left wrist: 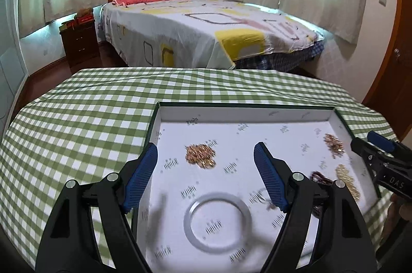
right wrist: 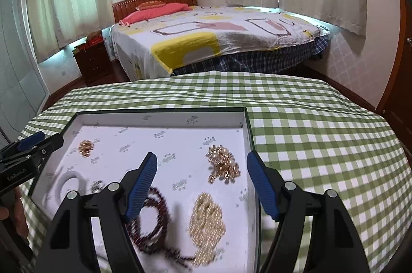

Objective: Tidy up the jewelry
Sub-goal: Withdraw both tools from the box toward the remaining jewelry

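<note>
Jewelry tray (right wrist: 247,123) lies below both grippers' spread, empty jaws.

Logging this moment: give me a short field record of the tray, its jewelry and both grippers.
surface: green-and-white checked tablecloth
container: shallow white cardboard tray
contents: silver metal bangle; copper-gold chain pile; dark red beaded bracelet; pale gold chain pile; rose-gold chain pile
left gripper: open, above tray, holding nothing
right gripper: open, above tray, holding nothing
</note>
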A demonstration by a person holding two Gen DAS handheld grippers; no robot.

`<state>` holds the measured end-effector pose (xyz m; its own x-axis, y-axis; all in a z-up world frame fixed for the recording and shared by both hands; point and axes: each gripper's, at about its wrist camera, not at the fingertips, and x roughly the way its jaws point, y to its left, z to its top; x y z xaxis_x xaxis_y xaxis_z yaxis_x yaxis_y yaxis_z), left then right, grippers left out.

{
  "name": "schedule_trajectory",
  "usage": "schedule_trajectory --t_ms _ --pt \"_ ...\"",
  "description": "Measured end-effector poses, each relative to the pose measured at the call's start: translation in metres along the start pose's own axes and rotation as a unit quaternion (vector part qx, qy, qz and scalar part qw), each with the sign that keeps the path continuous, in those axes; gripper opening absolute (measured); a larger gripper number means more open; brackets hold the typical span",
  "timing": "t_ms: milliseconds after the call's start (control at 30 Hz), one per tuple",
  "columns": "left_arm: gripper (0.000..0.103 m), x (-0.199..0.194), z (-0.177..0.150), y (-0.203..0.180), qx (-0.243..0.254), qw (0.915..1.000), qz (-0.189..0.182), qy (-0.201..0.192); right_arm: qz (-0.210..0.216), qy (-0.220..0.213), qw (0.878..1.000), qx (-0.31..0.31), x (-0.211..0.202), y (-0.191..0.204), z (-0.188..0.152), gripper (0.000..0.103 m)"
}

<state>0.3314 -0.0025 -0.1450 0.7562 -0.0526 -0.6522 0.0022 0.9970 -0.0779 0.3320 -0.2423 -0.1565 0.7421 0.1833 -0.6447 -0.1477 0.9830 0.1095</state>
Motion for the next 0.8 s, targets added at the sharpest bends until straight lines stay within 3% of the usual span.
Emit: schedule_trajectory --t_ms 300,567,800 --pt "0.075 -0.05 -0.026 -0.009 0.003 0.9997 -0.008 -0.023 0.003 -0.014 1.0 0.001 -0.046 0.013 -0.031 0.07" --pt "0.075 -0.081 -0.059 -0.007 -0.013 0.9997 -0.011 -0.017 0.007 -0.013 1.0 0.0 -0.075 0.021 -0.062 0.069" --pt "0.075 -0.101 -0.086 -0.002 -0.014 0.9998 -0.006 -0.009 0.011 -0.009 1.0 -0.002 -0.091 0.025 -0.088 0.06"
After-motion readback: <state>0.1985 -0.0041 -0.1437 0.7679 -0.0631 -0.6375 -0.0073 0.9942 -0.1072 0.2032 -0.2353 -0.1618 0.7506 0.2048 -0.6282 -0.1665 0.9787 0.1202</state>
